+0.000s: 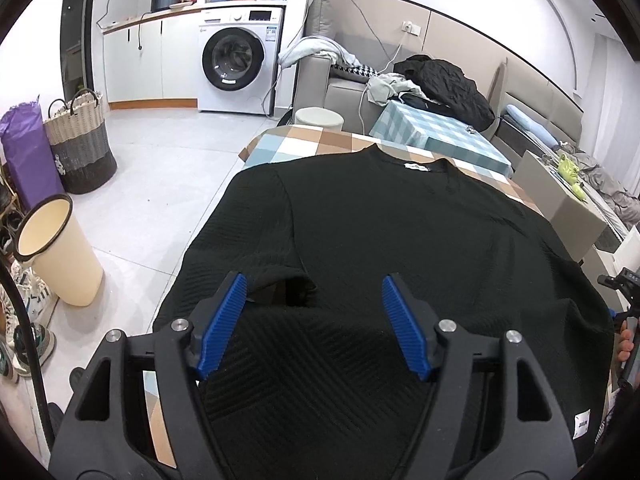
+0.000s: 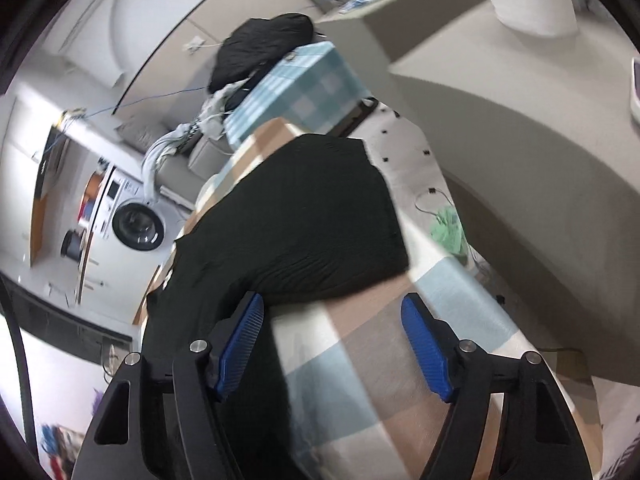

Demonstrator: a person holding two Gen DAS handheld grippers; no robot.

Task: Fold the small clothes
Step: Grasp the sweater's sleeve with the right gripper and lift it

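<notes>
Black ribbed knit short-sleeved top [image 1: 400, 232] lies spread flat on the table with the brown, blue and white checked cloth [image 1: 304, 140], neckline with white label toward the far edge, hem toward the near edge. It covers most of the cloth; the left sleeve reaches the table's left edge and hangs slightly over. A small white tag sits on the hem at the near right corner. In the right wrist view the top's other sleeve [image 2: 320, 216] lies flat on the checked cloth [image 2: 360, 360], bare cloth showing on the side toward the grey sofa.

Left gripper [image 1: 314, 324] with blue ribbed pads: jaws wide apart, nothing clamped, hovering above the lower left part of the top near the sleeve's underarm fold. Contact with the fabric can't be told.

Right gripper [image 2: 332, 344]: jaws also wide apart, holding nothing. Its left pad sits over the black fabric's edge, its right pad over bare checked cloth. View is motion-blurred, so touching or not can't be told.

Beyond the far edge: a blue-checked covered box [image 1: 436, 132] with a black crumpled garment [image 1: 444, 84] on it, and a white front-loading washing machine [image 1: 236, 60]. On the floor left of the table stands a cream plastic bin [image 1: 60, 252], with a woven grey-and-white laundry basket [image 1: 80, 140] further back.
</notes>
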